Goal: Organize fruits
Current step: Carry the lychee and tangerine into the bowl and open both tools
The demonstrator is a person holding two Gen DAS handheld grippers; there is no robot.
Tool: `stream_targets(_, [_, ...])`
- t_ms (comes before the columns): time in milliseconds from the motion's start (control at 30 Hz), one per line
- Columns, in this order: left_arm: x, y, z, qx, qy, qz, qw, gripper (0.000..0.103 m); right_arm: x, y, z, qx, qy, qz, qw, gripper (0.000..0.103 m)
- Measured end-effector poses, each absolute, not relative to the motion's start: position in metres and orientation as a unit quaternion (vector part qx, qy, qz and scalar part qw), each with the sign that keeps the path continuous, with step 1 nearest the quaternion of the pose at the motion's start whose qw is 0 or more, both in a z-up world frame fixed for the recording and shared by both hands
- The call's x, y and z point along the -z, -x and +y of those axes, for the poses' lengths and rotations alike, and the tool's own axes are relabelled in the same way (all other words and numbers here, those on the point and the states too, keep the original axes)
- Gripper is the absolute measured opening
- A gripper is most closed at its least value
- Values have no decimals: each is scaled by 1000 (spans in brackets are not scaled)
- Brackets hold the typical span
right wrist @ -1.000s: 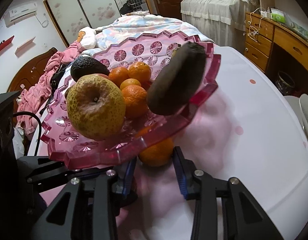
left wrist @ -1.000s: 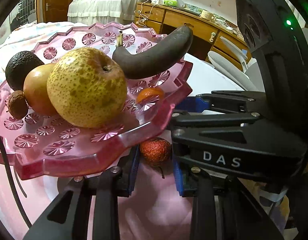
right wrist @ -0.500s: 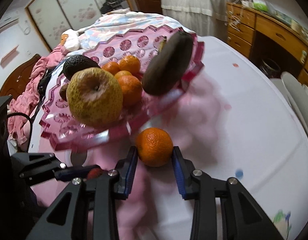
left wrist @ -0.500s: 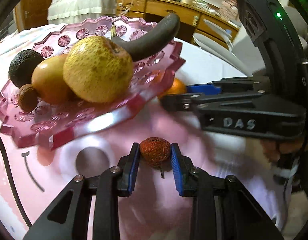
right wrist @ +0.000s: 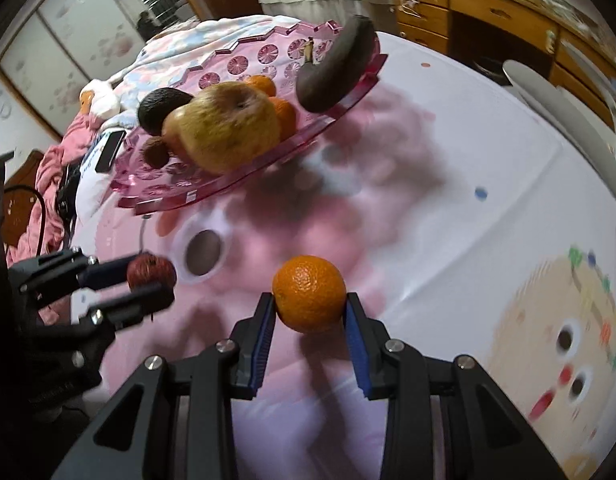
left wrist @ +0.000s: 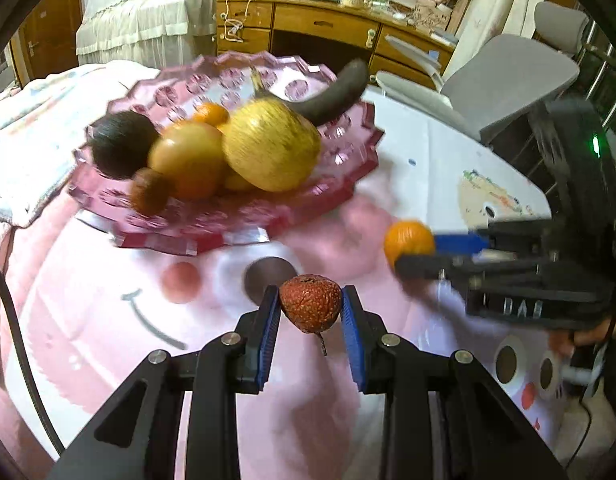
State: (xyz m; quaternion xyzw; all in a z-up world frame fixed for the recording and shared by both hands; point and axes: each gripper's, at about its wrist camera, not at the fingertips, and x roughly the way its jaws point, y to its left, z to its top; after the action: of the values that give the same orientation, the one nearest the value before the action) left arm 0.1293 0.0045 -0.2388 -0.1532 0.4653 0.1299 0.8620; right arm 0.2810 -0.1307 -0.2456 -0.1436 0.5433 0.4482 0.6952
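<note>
**Both hand-held grippers carried fruit, held clear of the pink plate**

I had the left hand-held gripper (left wrist: 311, 312) clamped on a small red lychee (left wrist: 310, 307), its rough skin pressed between the two blue pads, a short stem hanging below it. My right hand-held gripper (right wrist: 310, 312) was clamped the same way on a mandarin (right wrist: 309, 293), which sat squarely between its blue pads. From the left wrist camera I saw the right hand-held gripper to the right side, blurred, with the mandarin (left wrist: 408, 241) at its tip. From the right wrist camera the left hand-held gripper showed at the left edge, also blurred, with the lychee (right wrist: 151, 272) in its grip.

Both fruits were held above the worktop (right wrist: 448, 152), which wore a white and pink cloth with a cartoon print. The pink glass fruit plate (left wrist: 243, 232) stood on the worktop farther back, well apart from both held fruits. On the plate lay a large speckled yellow pear (left wrist: 271, 148), a dark avocado (left wrist: 121, 145) on its left side, a blackened banana (left wrist: 336, 94) reaching over the plate's far rim, several more mandarins (right wrist: 283, 114) behind the pear, and a small brown fruit (left wrist: 149, 196) near the front left rim that I could not identify. A dark phone (right wrist: 109, 151) lay left of the plate in the right wrist view. A wooden dresser (left wrist: 320, 28) stood in the background.
</note>
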Motion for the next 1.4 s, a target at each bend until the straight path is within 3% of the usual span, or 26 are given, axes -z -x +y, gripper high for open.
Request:
stream_targets(633, [172, -121, 116, -24, 111, 438, 892, 29, 179, -196, -82, -328, 11, 533, 780, 35])
stream_targets(1067, [188, -153, 159, 63, 91, 436, 893, 29, 179, -201, -17, -231, -24, 501, 834, 37])
stream_targets(1100, [190, -153, 161, 64, 92, 439, 891, 33, 181, -201, -18, -217, -25, 504, 836, 37])
stream_targets(1233, [188, -147, 164, 67, 90, 441, 891, 64, 188, -200, -26, -176, -65, 513, 838, 45])
stream_targets(1400, [178, -133, 165, 50, 91, 451, 886, 83, 179, -183, -31, -164, -65, 504, 845, 60])
